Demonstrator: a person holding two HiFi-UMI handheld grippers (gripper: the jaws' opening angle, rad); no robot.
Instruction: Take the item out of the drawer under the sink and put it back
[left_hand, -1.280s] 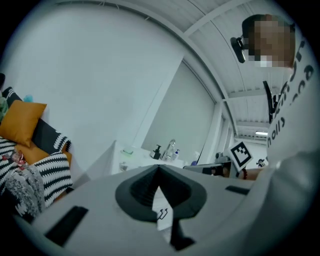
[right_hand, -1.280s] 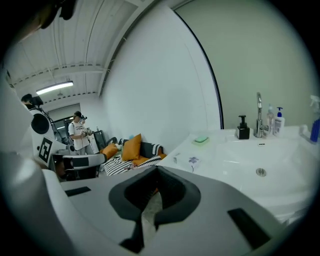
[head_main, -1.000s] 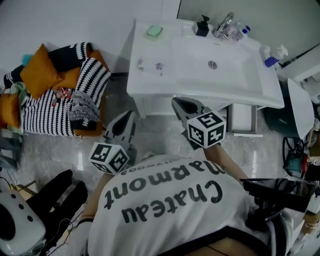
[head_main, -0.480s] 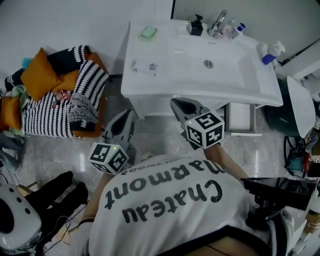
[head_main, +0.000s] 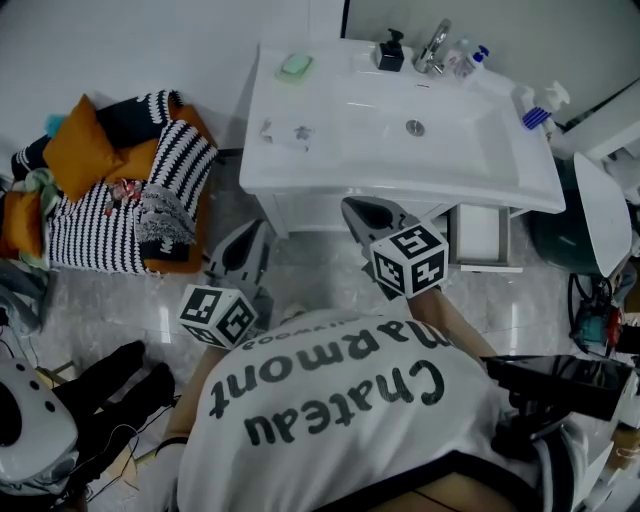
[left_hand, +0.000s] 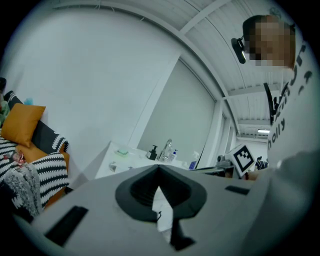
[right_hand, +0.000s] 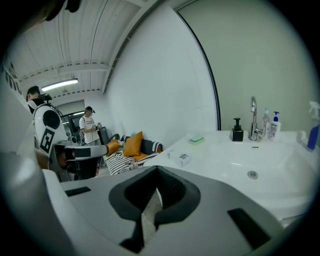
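Pale glossy floor runs up to a white sink set against the wall. On the sink's rim sit a green soap, a black pump bottle and a chrome faucet. Left of it lies a pile of striped and orange cushions.

Under the sink's front edge, toward its right end, a white drawer stands pulled out. What it holds cannot be made out from the head view.

Both tools hover low in front of the sink, apart from it. The left tool has its jaws closed tip to tip with nothing between them, as the left gripper view shows. The right tool sits nearer the cabinet, left of the drawer. Its jaws are likewise pressed together and empty.
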